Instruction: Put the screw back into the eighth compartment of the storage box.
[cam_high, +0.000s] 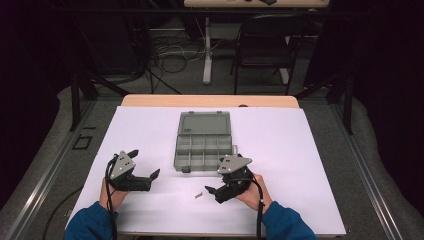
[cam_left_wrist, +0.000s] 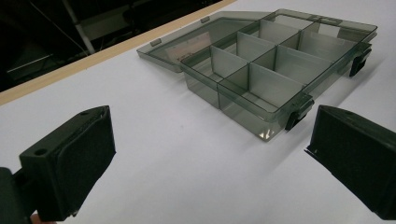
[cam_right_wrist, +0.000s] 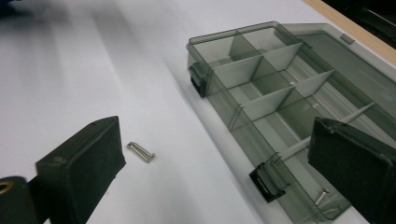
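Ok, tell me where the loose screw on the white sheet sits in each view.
High view: the screw lies on the white sheet, just left of the right gripper, near side of the organizer box.
Left gripper view: not in it.
Right gripper view: the screw lies beside the left jaw, lower centre-left.
Shared landmark: the open organizer box, with its black latches.

Bare sheet around open compartment box

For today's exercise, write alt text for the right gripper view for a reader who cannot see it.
A small metal screw lies on the white table between the open jaws of the right gripper. Beside it stands an open, grey, see-through compartment box, with another screw in its nearest compartment.
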